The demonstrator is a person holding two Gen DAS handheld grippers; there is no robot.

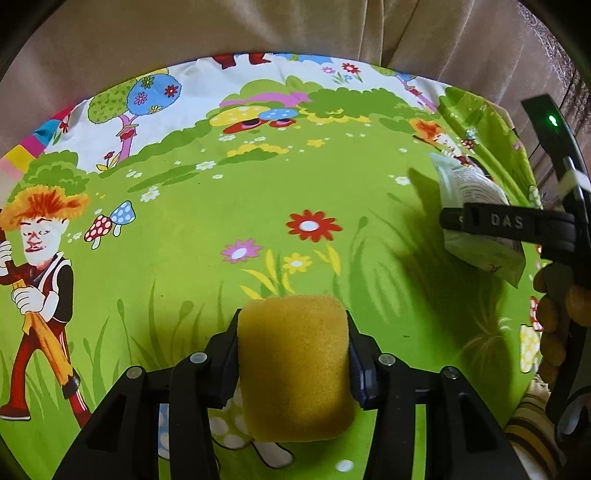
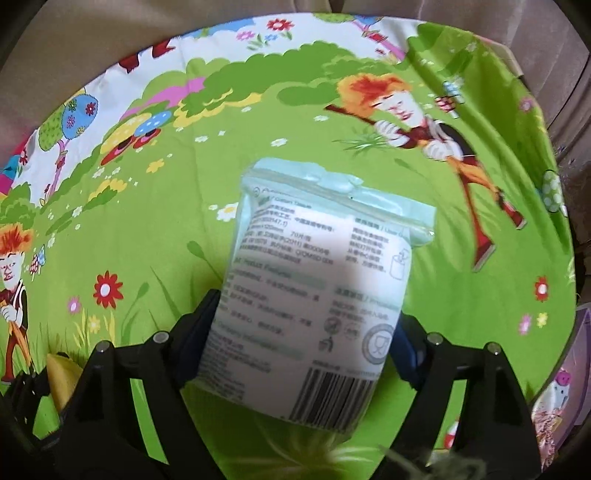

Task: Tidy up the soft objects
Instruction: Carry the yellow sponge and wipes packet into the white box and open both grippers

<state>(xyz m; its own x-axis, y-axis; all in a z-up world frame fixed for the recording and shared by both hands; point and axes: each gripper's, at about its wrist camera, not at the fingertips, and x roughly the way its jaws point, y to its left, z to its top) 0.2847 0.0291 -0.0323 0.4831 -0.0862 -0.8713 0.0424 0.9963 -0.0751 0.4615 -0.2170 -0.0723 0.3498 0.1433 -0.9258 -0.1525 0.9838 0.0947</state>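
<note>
left tool (image 1: pixel 293 354) clenches the yellow sponge (image 1: pixel 293 363); right tool (image 2: pixel 308 334) clenches the tissue pack (image 2: pixel 314 291). set both gently, side by side, on the cartoon cloth (image 1: pixel 207 236).

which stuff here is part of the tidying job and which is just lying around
Part of the job:
- yellow sponge, gripped by the left gripper
- cotton tissue pack, gripped by the right gripper

Just there:
- cartoon-print sheet covering the surface
- beige curtain behind it
- striped fabric at the near right edge
</note>
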